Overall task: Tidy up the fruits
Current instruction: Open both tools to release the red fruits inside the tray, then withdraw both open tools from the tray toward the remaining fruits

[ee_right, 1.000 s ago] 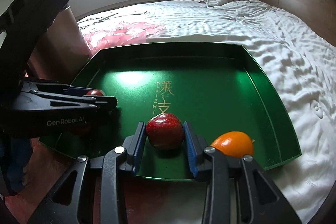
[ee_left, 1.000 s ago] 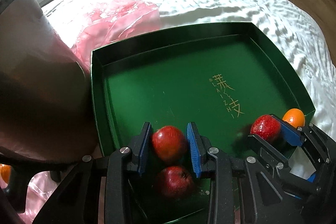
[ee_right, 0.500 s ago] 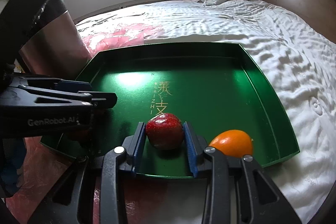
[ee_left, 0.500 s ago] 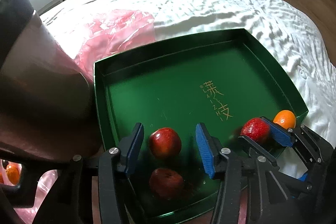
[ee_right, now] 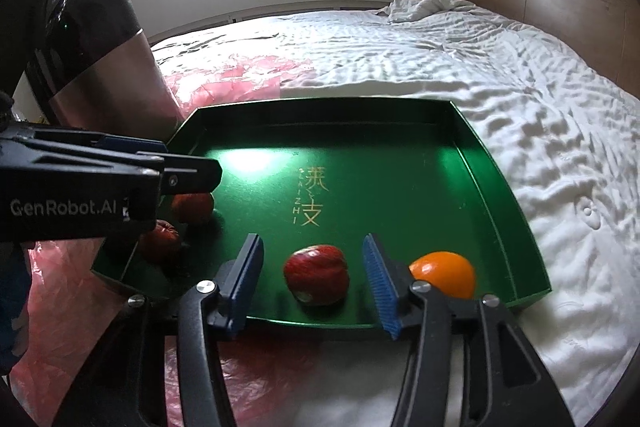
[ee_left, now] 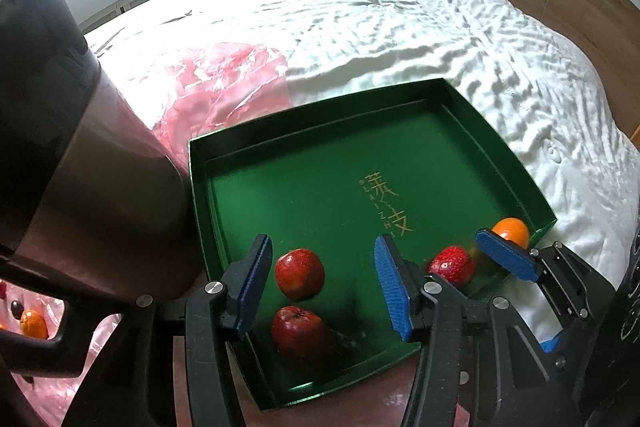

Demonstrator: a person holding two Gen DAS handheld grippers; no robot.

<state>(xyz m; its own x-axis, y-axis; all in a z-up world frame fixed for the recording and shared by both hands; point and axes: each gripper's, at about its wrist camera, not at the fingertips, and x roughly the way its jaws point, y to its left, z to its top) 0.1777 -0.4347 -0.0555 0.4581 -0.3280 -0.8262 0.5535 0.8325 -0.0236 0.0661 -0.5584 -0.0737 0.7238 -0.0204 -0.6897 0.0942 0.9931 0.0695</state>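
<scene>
Both grippers have just let go: the left gripper (ee_left: 324, 283), clamped on a red apple a second ago, and the right gripper (ee_right: 312, 279), clenched on its own until half a second ago, now hang with jaws spread wide and nothing between them touched, which I take to mean both placements are finished and more fruit must be fetched. On the white rumpled bed (ee_right: 440, 59) lies the shallow dark-green square tray with gold lettering (ee_right: 320, 115), the only container. It holds two round red apples (ee_left: 299, 274) side by side at its near left corner, a third red apple (ee_right: 316, 281) at the near edge, and a small orange citrus fruit (ee_right: 444, 274) just beside it near the right corner.
</scene>
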